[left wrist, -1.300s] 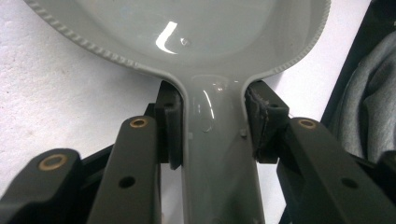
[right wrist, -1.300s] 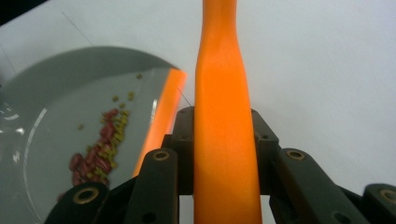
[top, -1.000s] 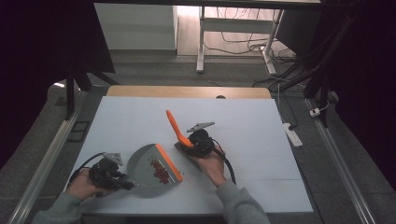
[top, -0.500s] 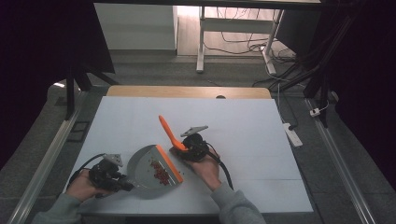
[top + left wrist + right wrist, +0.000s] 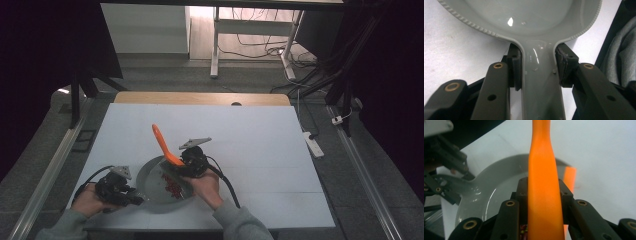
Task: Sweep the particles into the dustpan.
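Sweeping nearly done: my right gripper (image 5: 186, 161) pinches orange brush (image 5: 165, 145) over grey dustpan (image 5: 150, 175); left gripper (image 5: 131, 196) clamps its handle; red bits (image 5: 172, 187) lie inside. Emptying remains.

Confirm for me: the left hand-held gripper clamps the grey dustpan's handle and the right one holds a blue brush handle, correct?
Not quite: the brush handle is orange, as the right gripper view shows. The left hand-held gripper does clamp the grey dustpan's handle, and the right hand-held gripper holds the brush.
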Available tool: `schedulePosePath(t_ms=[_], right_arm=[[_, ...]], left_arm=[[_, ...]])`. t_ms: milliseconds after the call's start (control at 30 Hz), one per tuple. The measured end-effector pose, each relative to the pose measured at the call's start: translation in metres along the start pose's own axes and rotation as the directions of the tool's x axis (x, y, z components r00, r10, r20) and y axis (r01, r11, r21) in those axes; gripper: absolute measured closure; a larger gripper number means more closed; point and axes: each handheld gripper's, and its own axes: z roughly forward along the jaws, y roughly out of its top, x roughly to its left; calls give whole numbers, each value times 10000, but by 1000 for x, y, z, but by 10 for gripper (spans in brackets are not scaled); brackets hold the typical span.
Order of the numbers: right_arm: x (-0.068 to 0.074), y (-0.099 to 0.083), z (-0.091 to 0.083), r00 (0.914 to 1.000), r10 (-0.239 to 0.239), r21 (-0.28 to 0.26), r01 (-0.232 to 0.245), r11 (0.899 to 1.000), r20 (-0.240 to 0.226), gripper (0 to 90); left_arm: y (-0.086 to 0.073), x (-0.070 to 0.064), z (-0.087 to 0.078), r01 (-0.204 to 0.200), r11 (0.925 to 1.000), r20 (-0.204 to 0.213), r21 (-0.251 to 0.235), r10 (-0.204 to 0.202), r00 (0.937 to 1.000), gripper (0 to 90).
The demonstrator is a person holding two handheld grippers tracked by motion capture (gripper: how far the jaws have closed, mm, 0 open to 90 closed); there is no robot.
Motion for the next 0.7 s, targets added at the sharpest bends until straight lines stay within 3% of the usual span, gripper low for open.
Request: schedulePosePath(t_ms=[67, 133, 200, 333, 433, 567, 633, 700], right_arm=[[-4, 3, -7, 9998, 2, -116, 0, 9999, 212, 707], [-11, 4, -14, 9964, -274, -136, 286, 9995, 797, 708], [-20, 2, -18, 9873, -477, -4, 483, 9988, 1512, 708], [-36, -10, -17, 9733, -486, 453, 394, 9982, 2241, 708], [-33, -16, -11, 9809, -160, 314, 101, 9995, 1937, 709], [-16, -17, 1, 9884, -93, 24, 90, 10000, 1515, 709], [-6, -18, 5, 9932, 208, -312, -173, 9994, 1150, 709], [1, -14, 6, 9977, 642, -552, -629, 9965, 234, 709]], left_arm=[[-1, 0, 1, -2, 10000, -11, 57, 2, 10000, 618], [0, 0, 2, -6, 10000, -17, 66, 6, 10000, 618], [0, -2, 1, 17, 10000, -41, 32, -17, 10000, 617], [1, -4, -1, 5, 10000, -138, 35, -5, 9999, 618], [3, -6, -2, 13, 10000, -218, 31, -12, 9998, 617], [2, -7, -1, 31, 10000, -237, 60, -29, 9997, 617], [1, -6, -1, 31, 10000, -226, 69, -29, 9997, 617], [1, -6, 0, 35, 10000, -198, 75, -34, 9998, 617]])
